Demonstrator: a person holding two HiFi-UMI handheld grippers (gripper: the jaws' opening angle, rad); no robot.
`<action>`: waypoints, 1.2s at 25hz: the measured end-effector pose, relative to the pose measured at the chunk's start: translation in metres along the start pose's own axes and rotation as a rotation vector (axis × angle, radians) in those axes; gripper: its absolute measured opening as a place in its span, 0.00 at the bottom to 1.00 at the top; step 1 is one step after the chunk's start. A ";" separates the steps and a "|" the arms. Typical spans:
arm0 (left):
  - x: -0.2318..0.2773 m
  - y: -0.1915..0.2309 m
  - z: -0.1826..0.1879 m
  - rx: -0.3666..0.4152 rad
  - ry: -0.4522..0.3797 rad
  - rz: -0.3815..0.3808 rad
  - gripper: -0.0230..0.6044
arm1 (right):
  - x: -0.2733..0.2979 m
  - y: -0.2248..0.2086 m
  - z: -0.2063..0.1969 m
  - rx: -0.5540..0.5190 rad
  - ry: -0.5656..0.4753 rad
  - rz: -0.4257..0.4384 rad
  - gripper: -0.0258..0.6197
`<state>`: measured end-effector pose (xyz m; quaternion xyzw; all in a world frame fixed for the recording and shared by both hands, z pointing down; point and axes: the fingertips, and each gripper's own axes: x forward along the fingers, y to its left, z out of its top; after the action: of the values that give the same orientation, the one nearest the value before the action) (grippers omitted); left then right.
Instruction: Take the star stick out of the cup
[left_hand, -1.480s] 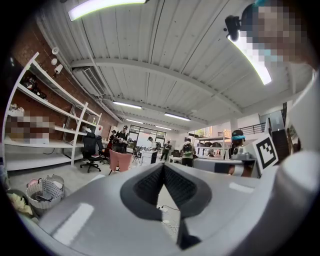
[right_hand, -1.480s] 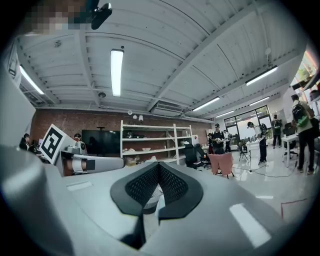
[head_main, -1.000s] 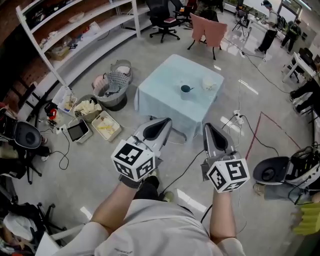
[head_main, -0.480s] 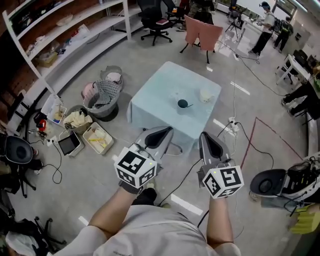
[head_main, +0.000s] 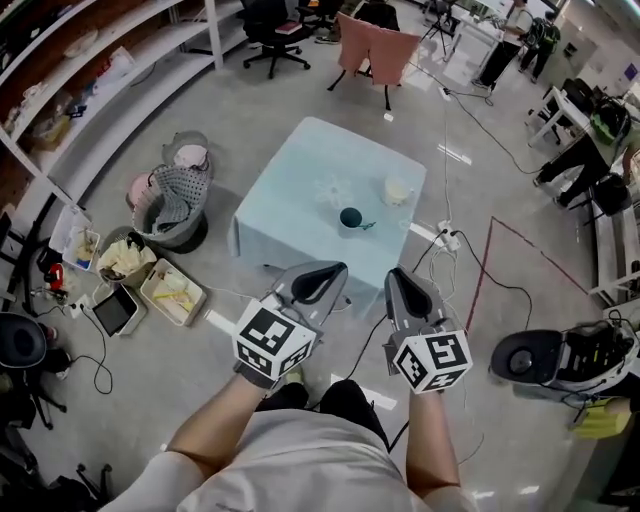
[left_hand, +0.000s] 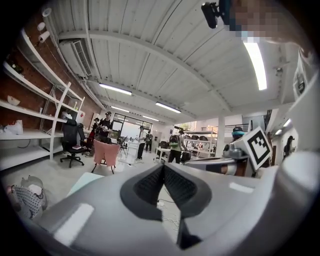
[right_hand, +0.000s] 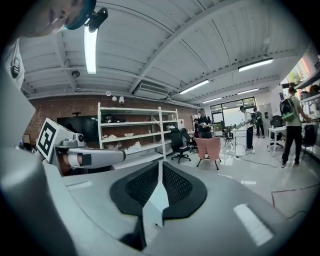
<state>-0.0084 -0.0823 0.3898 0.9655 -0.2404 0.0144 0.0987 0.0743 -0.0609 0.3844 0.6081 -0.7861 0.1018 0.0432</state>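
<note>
A dark teal cup (head_main: 350, 218) stands on a small table with a pale blue cloth (head_main: 290, 185), seen in the head view. A thin stick (head_main: 366, 226) leans out of the cup to the right; its star end is too small to make out. My left gripper (head_main: 335, 268) and right gripper (head_main: 395, 272) hover side by side above the floor, short of the table's near edge. Both are shut and hold nothing. The left gripper view shows the left gripper (left_hand: 163, 165) with its pads together, and the right gripper view shows the right gripper (right_hand: 160, 162) the same way. Neither view shows the cup.
A white cup (head_main: 398, 188) stands on the table behind the dark one. Laundry baskets (head_main: 172, 198) and bins (head_main: 165, 290) sit on the floor to the left. Cables and a power strip (head_main: 447, 238) lie to the right, near a round wheeled base (head_main: 530, 355). A pink chair (head_main: 375, 48) stands beyond.
The table and cup have drawn nearer and lower in the head view as the person has stepped forward. Both grippers stay shut and side by side.
</note>
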 end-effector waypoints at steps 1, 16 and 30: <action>0.004 0.003 -0.003 -0.005 0.004 -0.006 0.05 | 0.004 -0.003 -0.004 -0.003 0.010 -0.008 0.06; 0.072 0.043 -0.047 -0.013 0.088 -0.016 0.05 | 0.088 -0.085 -0.078 -0.117 0.193 0.033 0.20; 0.162 0.095 -0.096 -0.085 0.204 0.123 0.05 | 0.177 -0.159 -0.175 -0.371 0.422 0.245 0.20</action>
<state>0.0925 -0.2204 0.5137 0.9375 -0.2882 0.1082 0.1624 0.1723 -0.2297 0.6061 0.4559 -0.8324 0.0852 0.3032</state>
